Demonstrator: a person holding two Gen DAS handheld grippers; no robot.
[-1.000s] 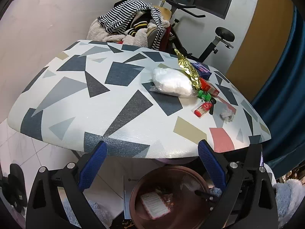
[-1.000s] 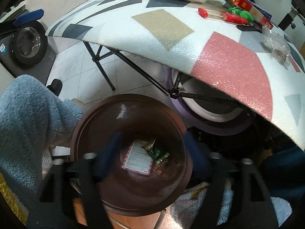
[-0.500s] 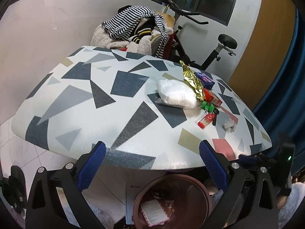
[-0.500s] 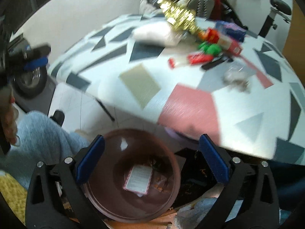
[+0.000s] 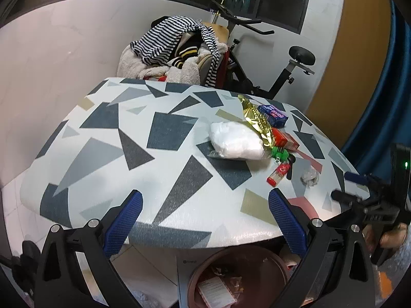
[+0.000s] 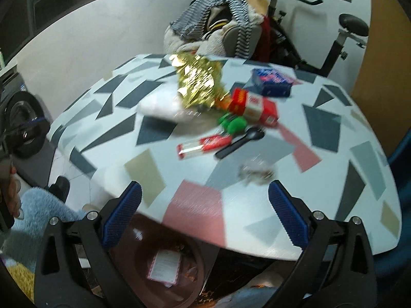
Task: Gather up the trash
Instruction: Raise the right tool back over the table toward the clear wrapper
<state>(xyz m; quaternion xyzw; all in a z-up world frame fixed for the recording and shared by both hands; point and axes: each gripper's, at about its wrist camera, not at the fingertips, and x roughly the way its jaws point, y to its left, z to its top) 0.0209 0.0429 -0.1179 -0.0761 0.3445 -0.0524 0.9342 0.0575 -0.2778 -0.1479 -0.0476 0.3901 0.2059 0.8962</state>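
My table [image 5: 167, 133] wears grey, gold and pink shapes; an exercise bike [image 5: 269, 77] stands behind. Both my grippers, left [image 5: 205, 220] and right [image 6: 205, 218], gape empty. The red wrapper [image 6: 203, 145] lies lengthwise left-right beside the crumpled scrap [image 6: 254, 173]; the bin [image 5: 239, 277] sits below.

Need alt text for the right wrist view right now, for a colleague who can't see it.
The open, empty right gripper hovers at the near edge of a patterned table, facing a crumpled clear wrapper, red tube, black spoon, gold foil and boxes. A brown bin sits below.
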